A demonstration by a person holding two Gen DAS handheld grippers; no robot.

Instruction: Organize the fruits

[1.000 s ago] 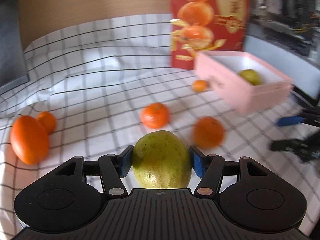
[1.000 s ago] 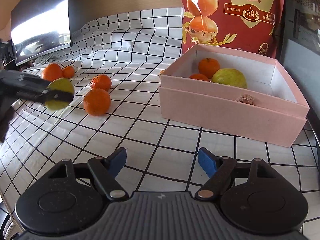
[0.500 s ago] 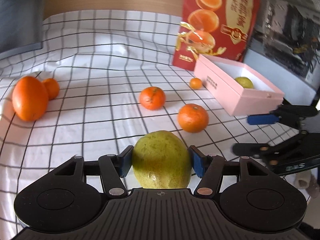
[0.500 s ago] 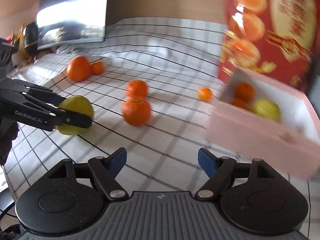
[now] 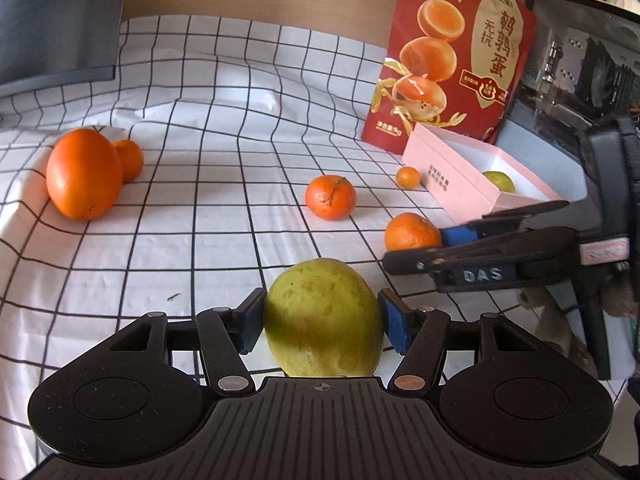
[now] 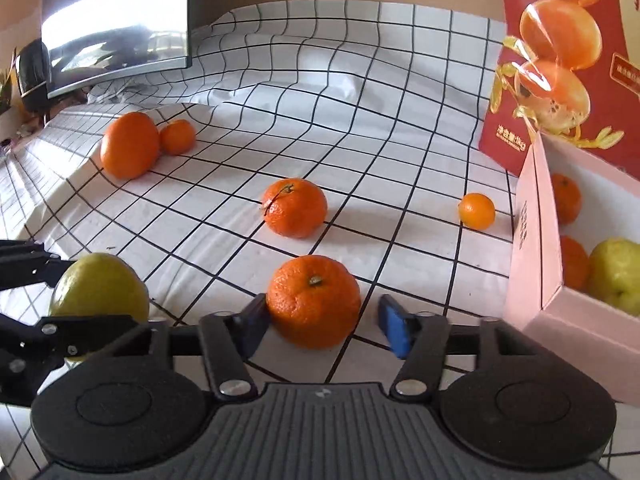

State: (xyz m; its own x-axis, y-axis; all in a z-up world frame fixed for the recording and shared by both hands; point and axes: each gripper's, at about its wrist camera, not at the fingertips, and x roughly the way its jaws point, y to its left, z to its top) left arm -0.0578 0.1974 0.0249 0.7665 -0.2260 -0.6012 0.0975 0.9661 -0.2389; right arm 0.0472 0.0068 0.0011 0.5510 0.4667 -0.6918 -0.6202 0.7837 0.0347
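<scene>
My left gripper (image 5: 320, 326) is shut on a yellow-green pear (image 5: 323, 318) and holds it above the checked cloth; the pear also shows at the left of the right wrist view (image 6: 98, 292). My right gripper (image 6: 322, 326) is open, its blue pads either side of a tangerine (image 6: 314, 300) that rests on the cloth; the left pad touches it. In the left wrist view the right gripper (image 5: 440, 246) reaches that tangerine (image 5: 410, 232). The pink box (image 6: 536, 264) at the right holds a second pear (image 6: 616, 276) and two tangerines.
On the cloth lie another tangerine (image 6: 295, 213), a small one (image 6: 476, 211) near the box, and a big orange (image 6: 129, 145) with a small one (image 6: 177, 136) at far left. A red bag (image 5: 452, 60) stands behind the box. A monitor (image 6: 116, 20) stands at back left.
My right gripper has swung left and moved forward until the near tangerine sits between its open fingers. My left gripper still holds the pear and has shifted slightly.
</scene>
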